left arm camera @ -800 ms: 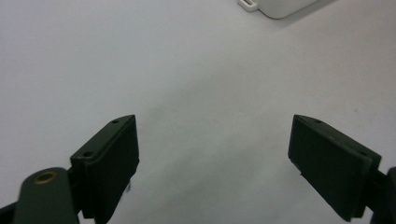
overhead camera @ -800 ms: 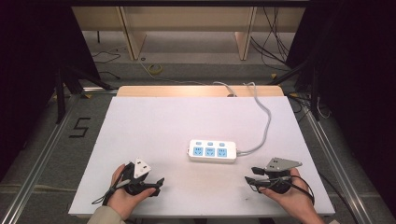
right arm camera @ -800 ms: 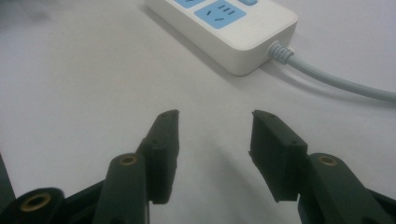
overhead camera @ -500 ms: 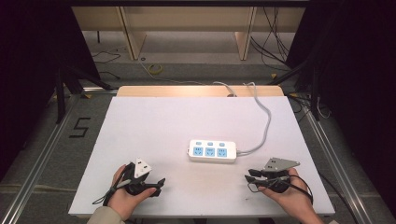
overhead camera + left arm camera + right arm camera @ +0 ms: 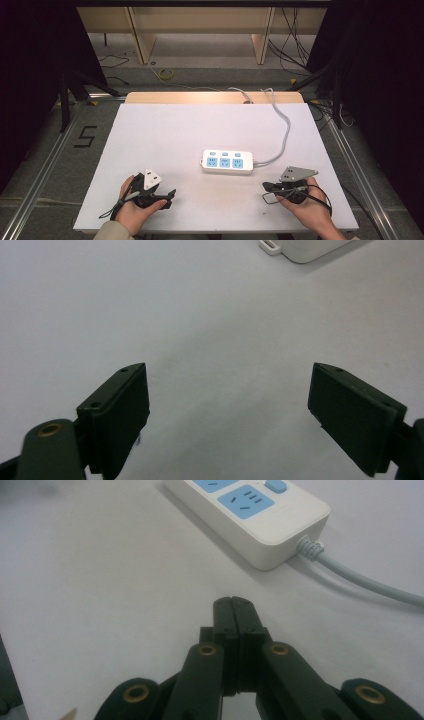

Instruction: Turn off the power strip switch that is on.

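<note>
So far nothing has been handled: the white power strip (image 5: 227, 162) with its three blue sockets lies flat near the middle of the white desk (image 5: 165, 135), touched by neither tool, and no plug sits in any socket. The left gripper (image 5: 167, 196) rests low at the near left edge of the desk, its jaws spread wide with only bare desk between them, as the left gripper view makes plain; a corner of the strip shows far off at the top of that view. The right gripper (image 5: 266, 187) rests at the near right, its jaws pressed together on nothing, their tips aimed toward the cord end of the strip, which lies near but apart from them.

By my reading the work is at its very start, and everything to do with the strip is yet to come.

Around it, the grey cord (image 5: 282, 131) runs from the strip's right end in a curve to the far edge of the desk and down. That cord lies close to the right gripper's line of approach and could be snagged. Otherwise, the way from either tool to the strip is unobstructed.
</note>
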